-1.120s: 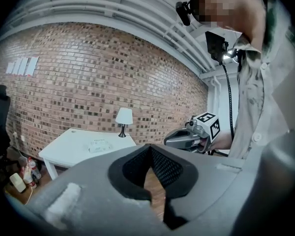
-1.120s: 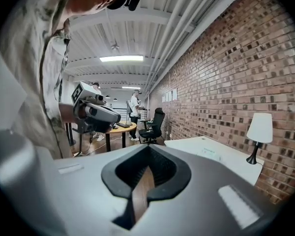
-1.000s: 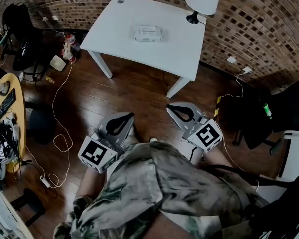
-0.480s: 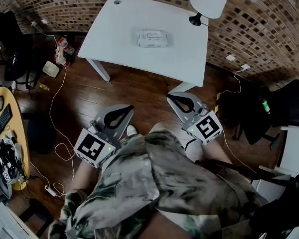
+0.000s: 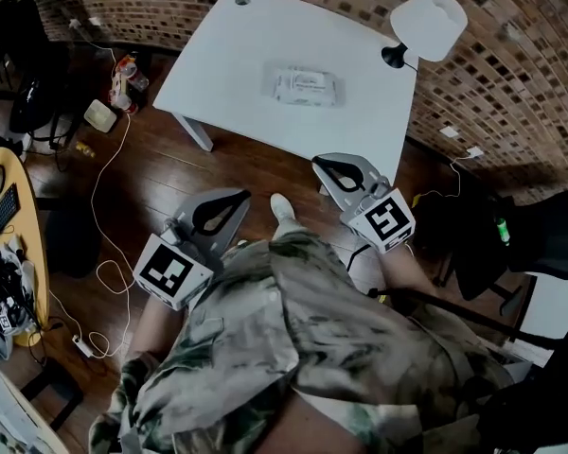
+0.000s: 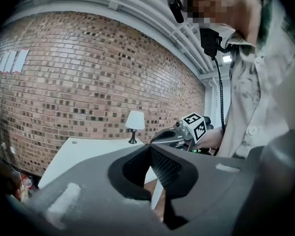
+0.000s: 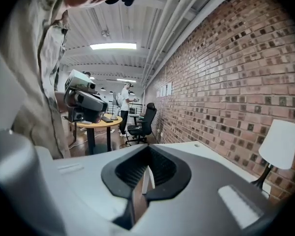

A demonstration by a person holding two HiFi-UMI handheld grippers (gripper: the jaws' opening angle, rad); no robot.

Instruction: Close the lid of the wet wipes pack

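My left gripper (image 6: 150, 149), matt dark-grey moulded plastic, has its two curved fingers drawn together, tips touching, so they enclose a teardrop-shaped hollow with nothing in it. The inner pads (image 6: 163, 167) carry a fine ribbed grid. My right gripper (image 7: 147, 150) is the same shape and is closed the same way, tips meeting round an empty loop lined with ridged rubber. I hold both at waist height over the dark, glossy plank floor (image 5: 237, 164), each with its white cube of black square markers toward my body.

The soft, flat, rectangular white wet wipes pack (image 5: 306, 86) lies well ahead of both grippers, near the middle of the smooth white rectangular table (image 5: 218, 60), apart from everything else on it. From here I cannot tell how its lid stands. A small lamp with a white tapered shade on a black stem (image 5: 428, 24) stands at the table's far right corner, against the rough wall of mottled brown bricks (image 5: 511, 74)
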